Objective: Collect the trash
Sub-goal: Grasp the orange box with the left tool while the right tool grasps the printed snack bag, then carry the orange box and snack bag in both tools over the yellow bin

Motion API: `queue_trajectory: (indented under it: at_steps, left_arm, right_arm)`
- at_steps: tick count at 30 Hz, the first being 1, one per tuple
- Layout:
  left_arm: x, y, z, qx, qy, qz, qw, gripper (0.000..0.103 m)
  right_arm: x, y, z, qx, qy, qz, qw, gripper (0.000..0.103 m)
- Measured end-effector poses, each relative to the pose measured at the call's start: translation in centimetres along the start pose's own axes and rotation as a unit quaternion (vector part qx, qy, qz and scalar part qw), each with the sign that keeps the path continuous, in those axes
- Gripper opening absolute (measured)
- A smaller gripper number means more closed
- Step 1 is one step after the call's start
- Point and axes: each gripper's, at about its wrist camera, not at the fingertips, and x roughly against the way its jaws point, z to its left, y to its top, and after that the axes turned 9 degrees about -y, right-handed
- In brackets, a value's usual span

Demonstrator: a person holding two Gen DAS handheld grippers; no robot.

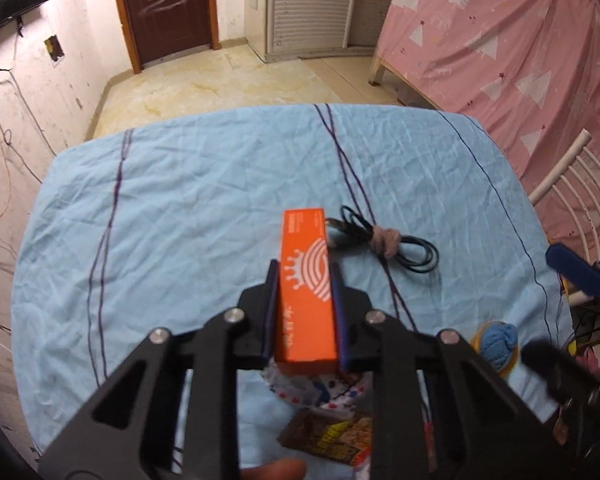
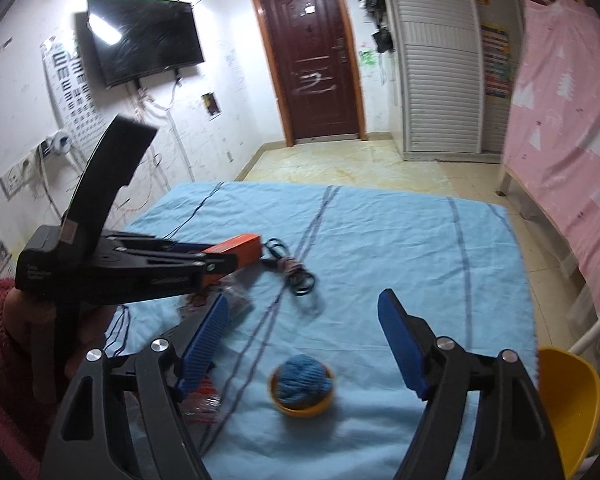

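While the blue tablecloth (image 1: pixel 180 200) filled the frame's middle, the left gripper (image 1: pixel 305 276) was clamped on an orange box (image 1: pixel 308 280) at lower centre — the box lifted above wrappers (image 1: pixel 328 432). The right gripper (image 2: pixel 304 312) stood open and empty above a yellow bowl (image 2: pixel 302 406) — lower centre.

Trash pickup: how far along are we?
Done: nothing visibly collected yet. In hand: left gripper is shut on the orange box. Right gripper is open and empty above the yellow bowl. Left: crumpled wrappers still lie on the blue cloth near the coiled cable.
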Motion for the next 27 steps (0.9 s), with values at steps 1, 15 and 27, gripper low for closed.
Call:
queue_trajectory:
  at_steps: [1, 15, 27]
  left_arm:
    - [0.3, 0.0, 0.2, 0.001, 0.004, -0.008, 1.0, 0.022]
    - [5.2, 0.4, 4.4, 0.028, 0.022, -0.088, 0.9955, 0.022]
    - [6.5, -0.6, 8.1, 0.054, 0.013, -0.106, 0.9928, 0.022]
  right_arm:
    - [-0.3, 0.1, 0.6, 0.006, 0.005, 0.004, 1.0, 0.071]
    - [-5.8, 0.9, 7.8, 0.068, 0.045, 0.058, 0.995, 0.072]
    - [-9.3, 0.8, 10.7, 0.093, 0.003, 0.092, 0.991, 0.04]
